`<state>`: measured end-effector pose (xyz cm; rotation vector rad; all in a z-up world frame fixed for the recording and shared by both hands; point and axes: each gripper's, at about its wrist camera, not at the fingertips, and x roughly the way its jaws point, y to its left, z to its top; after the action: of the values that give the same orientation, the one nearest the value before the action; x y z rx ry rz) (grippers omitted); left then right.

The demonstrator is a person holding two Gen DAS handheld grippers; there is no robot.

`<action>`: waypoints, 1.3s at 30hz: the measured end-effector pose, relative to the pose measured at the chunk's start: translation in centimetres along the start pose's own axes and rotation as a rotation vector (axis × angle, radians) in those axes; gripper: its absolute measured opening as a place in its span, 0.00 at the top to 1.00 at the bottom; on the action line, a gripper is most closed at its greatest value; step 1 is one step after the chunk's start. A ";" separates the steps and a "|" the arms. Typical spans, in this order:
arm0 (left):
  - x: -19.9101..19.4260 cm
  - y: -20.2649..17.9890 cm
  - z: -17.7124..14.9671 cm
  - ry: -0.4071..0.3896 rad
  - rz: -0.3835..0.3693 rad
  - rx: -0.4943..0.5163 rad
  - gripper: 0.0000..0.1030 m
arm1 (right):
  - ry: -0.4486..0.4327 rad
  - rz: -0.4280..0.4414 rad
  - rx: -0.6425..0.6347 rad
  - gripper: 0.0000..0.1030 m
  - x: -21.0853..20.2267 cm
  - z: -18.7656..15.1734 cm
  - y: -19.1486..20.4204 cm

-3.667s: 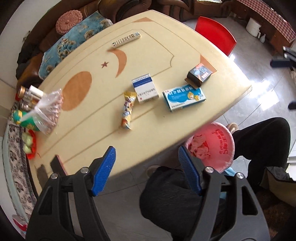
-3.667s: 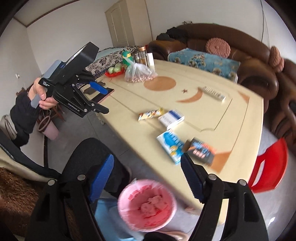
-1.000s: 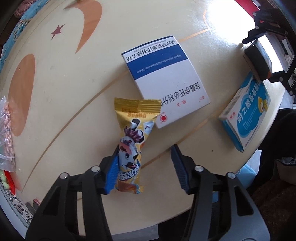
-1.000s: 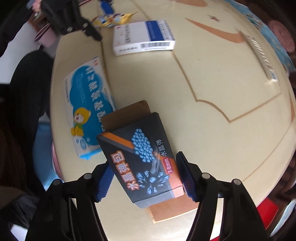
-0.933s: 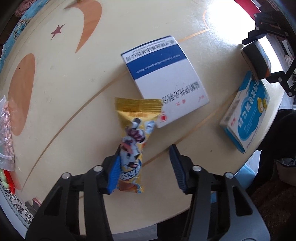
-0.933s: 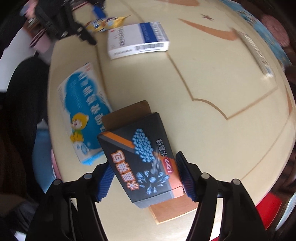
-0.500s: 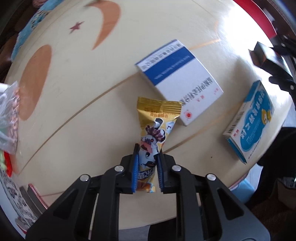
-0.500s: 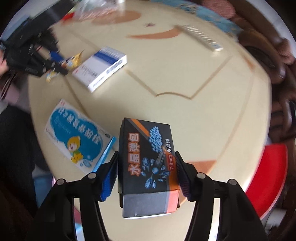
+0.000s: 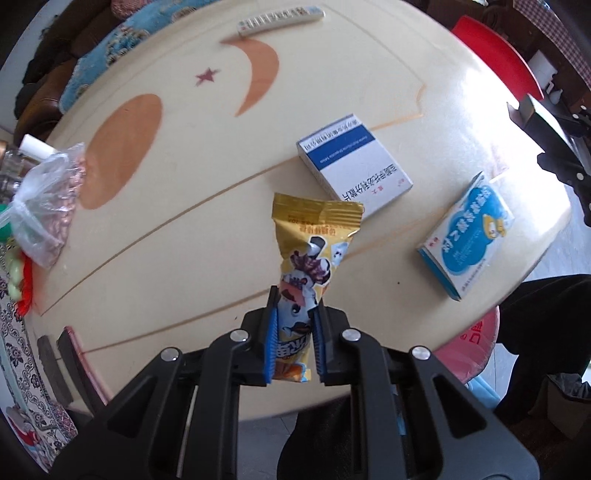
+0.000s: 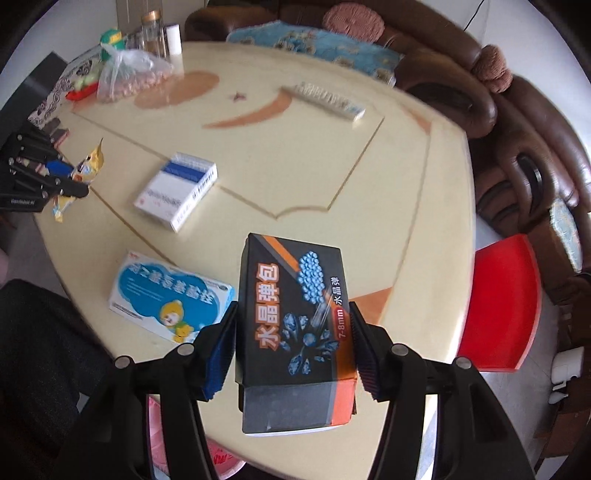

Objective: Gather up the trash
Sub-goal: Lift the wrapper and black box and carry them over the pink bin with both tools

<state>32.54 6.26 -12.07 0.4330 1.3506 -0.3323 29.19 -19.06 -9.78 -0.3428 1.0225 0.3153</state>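
Observation:
My left gripper is shut on a gold snack wrapper and holds it lifted above the cream table. It also shows in the right wrist view. My right gripper is shut on a black and orange box, raised over the table's near edge. A white and blue medicine box and a light blue carton with a cartoon figure lie on the table. The pink trash bin sits on the floor under the table edge.
A remote lies at the far side. A clear bag of nuts, jars and fruit stand at the left end. A red chair and a brown sofa flank the table. The person's dark legs are beside the bin.
My left gripper closed on the snack wrapper and lifted it off the table. My right gripper raised the black box and drew it back from the table.

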 end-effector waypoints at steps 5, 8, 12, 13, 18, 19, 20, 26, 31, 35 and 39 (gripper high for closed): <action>-3.7 -1.8 -1.7 -0.067 0.002 0.017 0.84 | -0.062 -0.048 0.025 0.46 -4.0 -0.1 1.1; -5.9 -2.7 -3.0 -0.107 0.006 0.036 0.83 | -0.098 -0.063 0.021 0.46 -6.4 -0.6 2.1; -7.9 -4.4 -5.0 -0.150 0.000 0.062 0.84 | -0.130 -0.054 0.031 0.46 -9.6 -2.0 3.5; -8.1 -4.9 -5.4 -0.159 -0.003 0.067 0.83 | -0.135 -0.055 0.031 0.46 -10.1 -2.3 3.8; -9.8 -7.9 -7.5 -0.187 -0.022 0.093 0.83 | -0.160 -0.055 0.034 0.46 -13.3 -4.5 5.6; -9.9 -8.3 -7.8 -0.190 -0.027 0.098 0.83 | -0.163 -0.055 0.033 0.46 -13.9 -4.9 6.0; -10.0 -8.9 -8.3 -0.193 -0.034 0.109 0.83 | -0.167 -0.054 0.034 0.46 -14.5 -5.5 6.3; -10.4 -11.9 -10.7 -0.207 -0.060 0.141 0.83 | -0.155 -0.057 0.019 0.46 -16.4 -8.7 8.5; -9.7 -14.0 -12.2 -0.197 -0.087 0.165 0.83 | -0.130 -0.045 0.015 0.46 -16.4 -11.0 9.8; -8.6 -15.3 -13.1 -0.178 -0.125 0.179 0.84 | -0.104 -0.024 0.029 0.46 -15.8 -13.0 10.7; -6.8 -17.0 -13.9 -0.146 -0.149 0.202 0.83 | -0.074 -0.003 0.050 0.46 -14.6 -14.5 11.1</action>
<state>11.30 -2.02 -9.45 0.4670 1.2136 -0.6159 6.34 -16.57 -5.42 -0.2858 0.9556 0.2973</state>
